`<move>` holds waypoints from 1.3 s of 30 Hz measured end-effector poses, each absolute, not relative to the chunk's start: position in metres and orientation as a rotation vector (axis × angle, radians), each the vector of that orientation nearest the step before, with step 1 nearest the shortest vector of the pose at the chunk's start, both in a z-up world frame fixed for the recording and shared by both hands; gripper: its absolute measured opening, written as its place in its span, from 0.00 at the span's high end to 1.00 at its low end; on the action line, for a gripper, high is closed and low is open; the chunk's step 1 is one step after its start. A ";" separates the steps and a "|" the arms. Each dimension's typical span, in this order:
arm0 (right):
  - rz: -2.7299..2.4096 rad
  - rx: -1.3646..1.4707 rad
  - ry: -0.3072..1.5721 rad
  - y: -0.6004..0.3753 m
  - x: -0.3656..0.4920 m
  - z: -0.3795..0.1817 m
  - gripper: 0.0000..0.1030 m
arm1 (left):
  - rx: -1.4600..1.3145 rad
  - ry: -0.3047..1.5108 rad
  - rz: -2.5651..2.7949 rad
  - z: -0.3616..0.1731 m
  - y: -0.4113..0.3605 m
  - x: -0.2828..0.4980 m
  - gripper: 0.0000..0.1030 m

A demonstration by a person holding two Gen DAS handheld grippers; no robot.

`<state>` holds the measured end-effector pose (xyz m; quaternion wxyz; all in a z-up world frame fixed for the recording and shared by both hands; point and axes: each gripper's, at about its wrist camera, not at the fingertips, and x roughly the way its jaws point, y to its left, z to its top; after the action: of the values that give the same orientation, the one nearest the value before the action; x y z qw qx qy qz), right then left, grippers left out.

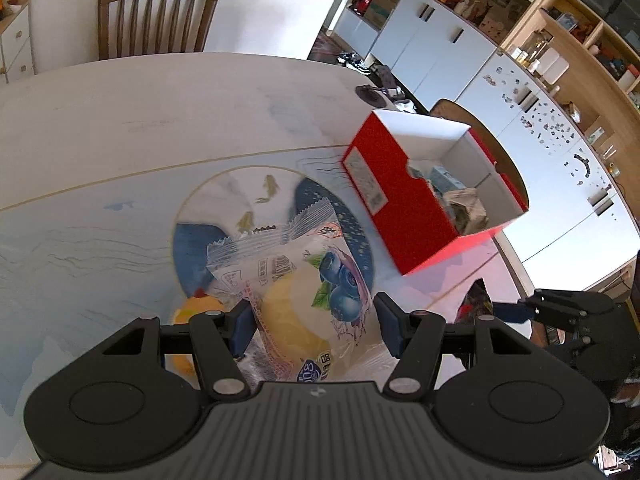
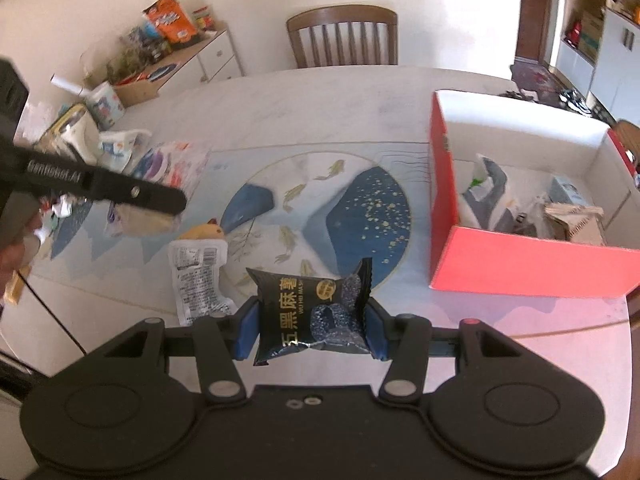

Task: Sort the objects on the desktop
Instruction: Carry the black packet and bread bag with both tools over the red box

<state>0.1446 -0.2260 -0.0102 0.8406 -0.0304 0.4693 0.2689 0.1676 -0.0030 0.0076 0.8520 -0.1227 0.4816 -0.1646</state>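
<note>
Holding a snack in each claw, I am hovering both over the table with the red box as the place I judge they should go. My right gripper is clamped about halfway on a black snack packet, its blue pads pressing the packet's two sides, crimped ends running up and away from me. My left gripper sits at a similar middling width around a clear blueberry pastry packet; the left pad touches the wrapper, but at the right pad I cannot tell whether it presses or only stands beside it. What the coming move turns on is the box: in the right wrist view it lies ahead and to the right of my right claw, open top up, its near red wall between me and the paper and wrappers already inside. In the left wrist view the same box lies farther off, up and right, beyond the round fish-pattern mat. So the right hand is the nearer one and should probably go first, clearing that near wall. A white sachet and a small yellow toy remain on the mat, near the left claw.
</note>
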 end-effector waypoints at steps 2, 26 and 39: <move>0.555 -0.041 0.986 -0.233 0.147 -0.007 0.49 | -0.258 1.013 -0.347 0.009 -0.008 0.165 0.41; 0.479 0.009 0.944 -0.313 0.191 0.024 0.50 | -0.231 0.963 -0.379 0.036 -0.081 0.177 0.41; 0.456 0.012 0.924 -0.363 0.219 0.033 0.50 | -0.200 0.946 -0.428 0.047 -0.142 0.203 0.41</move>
<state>0.2186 -0.3628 0.0328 0.8703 0.0056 0.4418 0.2179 0.2028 -0.1421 0.0469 0.8635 -0.0955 0.4511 -0.2044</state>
